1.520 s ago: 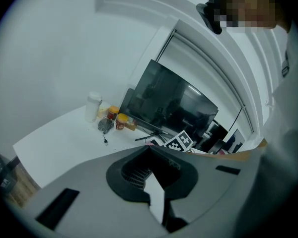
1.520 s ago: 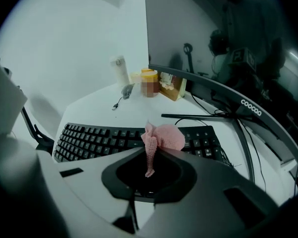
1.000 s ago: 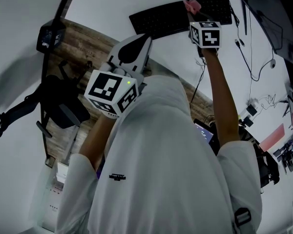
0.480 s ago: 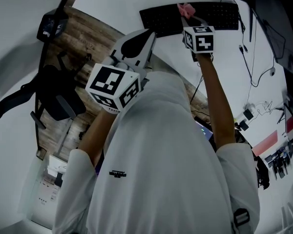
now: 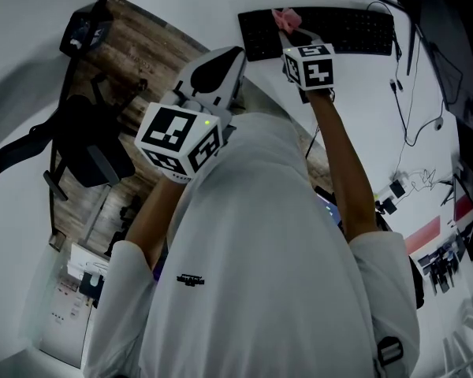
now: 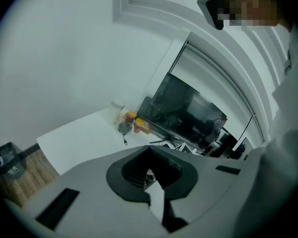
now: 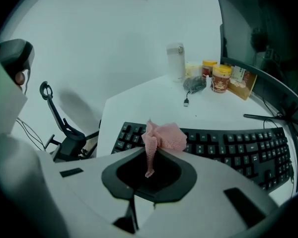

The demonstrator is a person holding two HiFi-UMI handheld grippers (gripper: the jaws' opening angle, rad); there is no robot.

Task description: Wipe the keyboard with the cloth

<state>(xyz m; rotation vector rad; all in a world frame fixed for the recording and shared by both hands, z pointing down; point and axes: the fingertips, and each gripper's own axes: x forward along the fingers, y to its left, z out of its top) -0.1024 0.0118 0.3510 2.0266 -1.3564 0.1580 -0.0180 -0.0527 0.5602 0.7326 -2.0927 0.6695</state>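
A black keyboard [image 5: 347,30] lies on the white desk [image 5: 197,6] at the top of the head view. My right gripper [image 5: 288,28] reaches out over the keyboard's left part, shut on a crumpled pink cloth [image 5: 284,17]. In the right gripper view the cloth [image 7: 165,137] bunches at the jaw tips of the right gripper [image 7: 151,155], just above the keyboard [image 7: 233,150]; whether it touches the keys is hidden. My left gripper [image 5: 221,65] is held back near the desk's front edge, left of the keyboard. Seen in its own view, the left gripper [image 6: 150,172] is shut and empty.
A white bottle [image 7: 176,62], two orange-lidded jars [image 7: 220,78] and a cable end [image 7: 187,101] stand at the desk's far side. A dark monitor [image 6: 188,115] rises behind the keyboard. Cables [image 5: 414,93] trail right. An office chair [image 5: 87,152] stands on wood flooring at left.
My right gripper has carried the pink cloth leftward along the keyboard, from past its middle toward its left part. My left gripper has stayed roughly where it was.
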